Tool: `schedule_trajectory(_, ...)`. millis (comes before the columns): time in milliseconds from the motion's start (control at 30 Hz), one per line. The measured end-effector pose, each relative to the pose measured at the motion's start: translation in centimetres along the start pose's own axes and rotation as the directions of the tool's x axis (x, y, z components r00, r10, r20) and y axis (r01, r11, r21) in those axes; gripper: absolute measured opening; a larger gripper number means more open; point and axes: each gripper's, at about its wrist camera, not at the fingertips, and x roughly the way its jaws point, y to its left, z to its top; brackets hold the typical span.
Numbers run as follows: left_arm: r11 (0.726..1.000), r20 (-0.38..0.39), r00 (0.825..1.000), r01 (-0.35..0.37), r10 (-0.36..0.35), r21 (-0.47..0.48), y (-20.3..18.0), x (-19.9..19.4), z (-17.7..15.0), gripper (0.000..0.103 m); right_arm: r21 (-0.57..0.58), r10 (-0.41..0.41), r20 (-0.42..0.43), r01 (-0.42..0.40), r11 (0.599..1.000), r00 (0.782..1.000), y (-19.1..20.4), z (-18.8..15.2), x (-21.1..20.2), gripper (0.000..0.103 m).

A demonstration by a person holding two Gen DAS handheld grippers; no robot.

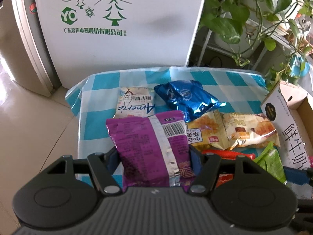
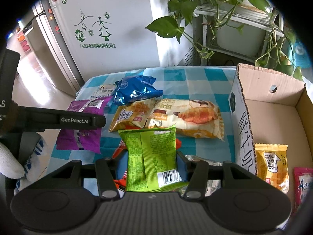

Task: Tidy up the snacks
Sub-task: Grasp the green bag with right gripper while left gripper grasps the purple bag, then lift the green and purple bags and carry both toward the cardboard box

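My left gripper [image 1: 154, 156] is shut on a purple snack packet [image 1: 150, 143], lifted slightly over the blue-checked table [image 1: 97, 105]. My right gripper [image 2: 150, 162] is shut on a green snack packet [image 2: 150, 154] standing upright between its blue pads. On the table lie a blue foil packet [image 1: 187, 98], a white packet [image 1: 135, 101], a small yellow packet [image 2: 131, 115] and a croissant packet [image 2: 187, 117]. A red packet [image 1: 228, 153] lies under the others. The left gripper with the purple packet [image 2: 84, 129] shows at the left of the right wrist view.
An open cardboard box [image 2: 273, 105] stands at the table's right; inside lie a yellow packet [image 2: 272, 164] and a pink one [image 2: 303, 186]. A white fridge [image 1: 121, 23] stands behind the table, potted vines [image 2: 225, 15] on a rack behind right. A gloved hand [image 2: 11, 162] is at left.
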Motion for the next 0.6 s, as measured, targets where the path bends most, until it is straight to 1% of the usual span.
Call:
schedule_trajectory(200,1.000,0.019,1.000,0.001,-0.001,-0.013,-0.1,-0.6,0.2,0.068,0.020,-0.004,0.025,0.003,1.000,1.000,-0.4,0.3,-0.9,0.058)
schedule_trajectory(333,1.000,0.043,0.999,0.002,-0.002,-0.003,-0.5,-1.2,0.3,0.068,0.045,-0.001,0.045,-0.001,0.999,0.999,-1.0,0.7,-1.4,0.058)
schedule_trajectory(500,1.000,0.047,0.999,0.010,-0.010,-0.002,-0.8,-1.3,0.3,0.068,0.050,-0.009,0.026,0.007,0.999,1.000,-1.1,0.6,-1.1,0.058)
schedule_trajectory(600,1.000,0.048,0.999,0.014,-0.013,-0.012,-0.8,-1.4,0.4,0.068,0.047,-0.011,0.033,0.010,0.999,0.999,-1.1,0.6,-1.2,0.058)
